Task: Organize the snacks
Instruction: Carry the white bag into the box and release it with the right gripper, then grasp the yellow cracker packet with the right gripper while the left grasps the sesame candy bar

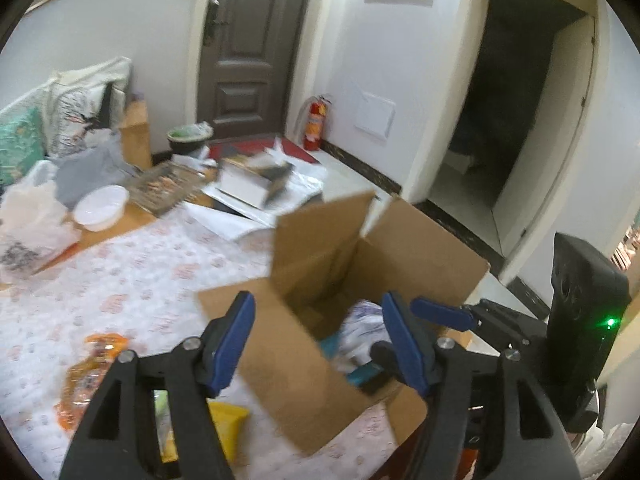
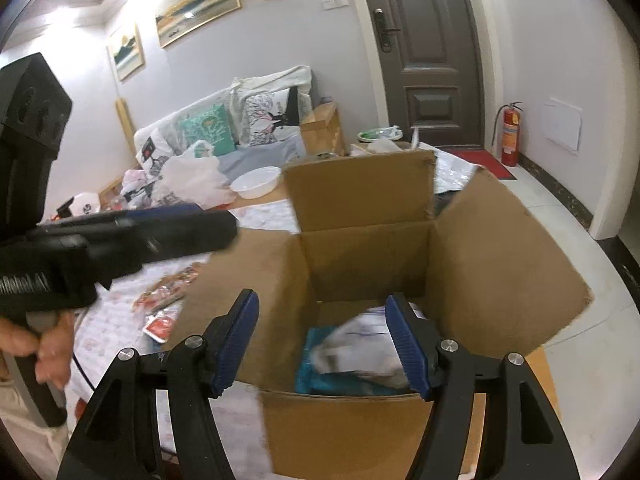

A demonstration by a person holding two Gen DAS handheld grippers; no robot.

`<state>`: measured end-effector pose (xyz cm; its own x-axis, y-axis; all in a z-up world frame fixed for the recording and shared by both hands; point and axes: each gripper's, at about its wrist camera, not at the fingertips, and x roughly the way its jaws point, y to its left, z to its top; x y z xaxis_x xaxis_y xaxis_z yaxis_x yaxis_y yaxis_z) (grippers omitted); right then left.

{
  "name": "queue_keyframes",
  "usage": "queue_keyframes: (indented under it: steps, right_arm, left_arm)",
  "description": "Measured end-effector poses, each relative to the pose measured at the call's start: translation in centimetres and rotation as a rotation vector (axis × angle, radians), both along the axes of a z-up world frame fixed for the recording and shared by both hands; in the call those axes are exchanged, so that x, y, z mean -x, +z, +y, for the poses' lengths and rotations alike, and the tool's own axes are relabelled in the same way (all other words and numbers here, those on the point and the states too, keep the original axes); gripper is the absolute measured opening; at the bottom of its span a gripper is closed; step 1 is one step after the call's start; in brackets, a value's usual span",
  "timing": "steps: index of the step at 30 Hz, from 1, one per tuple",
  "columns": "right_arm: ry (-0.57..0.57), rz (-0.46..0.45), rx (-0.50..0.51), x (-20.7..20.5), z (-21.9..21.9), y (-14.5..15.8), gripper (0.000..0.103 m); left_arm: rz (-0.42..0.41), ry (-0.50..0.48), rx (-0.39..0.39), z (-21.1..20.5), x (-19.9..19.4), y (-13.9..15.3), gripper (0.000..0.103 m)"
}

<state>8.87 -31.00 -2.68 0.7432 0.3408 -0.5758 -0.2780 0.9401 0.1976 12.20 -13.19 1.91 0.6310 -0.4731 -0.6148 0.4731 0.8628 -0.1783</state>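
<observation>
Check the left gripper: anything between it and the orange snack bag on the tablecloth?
Nothing visible. The left gripper is open and empty over the cardboard box's near wall; the orange snack bag lies in the open on the tablecloth, to its left.

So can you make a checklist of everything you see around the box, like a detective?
Surface: table under a white cloth with pink print.
Job's things: open cardboard box, flaps up; a white packet lies on a teal packet inside. Orange snack bag and yellow packet lie on the cloth; red sachets beside the box.
Clutter: white bowl, plastic bags, papers.
Grippers: left hand-held gripper and right hand-held gripper both open, holding nothing.
Cables: thin black cable near the person's hand.
Surroundings: sofa cushions, brown door, red fire extinguisher.
</observation>
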Motion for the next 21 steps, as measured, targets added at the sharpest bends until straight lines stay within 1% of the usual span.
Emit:
queue_keyframes:
  steps: [5, 9, 12, 14, 17, 21]
  right_arm:
    - [0.071, -0.030, -0.002, 0.9, 3.6, 1.1, 0.062]
    - [0.166, -0.049, 0.017, 2.0, 8.2, 1.8, 0.062]
    - [0.229, -0.045, 0.035, 2.6, 11.7, 1.9, 0.062]
    - [0.263, -0.030, 0.051, 2.7, 13.9, 1.6, 0.062]
    - [0.302, 0.003, 0.070, 2.7, 17.2, 0.6, 0.062]
    - [0.343, 0.055, 0.074, 2.7, 19.9, -1.3, 0.063]
  left_arm:
    - [-0.048, 0.086, -0.004, 5.3, 1.5, 1.0, 0.064]
    - [-0.064, 0.153, 0.001, 9.9, 2.8, 0.7, 0.066]
    - [-0.059, 0.199, -0.001, 13.2, 3.6, -0.4, 0.067]
    - [-0.043, 0.217, 0.001, 15.1, 4.0, -1.4, 0.071]
    - [-0.016, 0.239, -0.002, 17.6, 4.4, -3.3, 0.071]
    - [0.031, 0.267, 0.016, 20.1, 4.3, -6.3, 0.071]
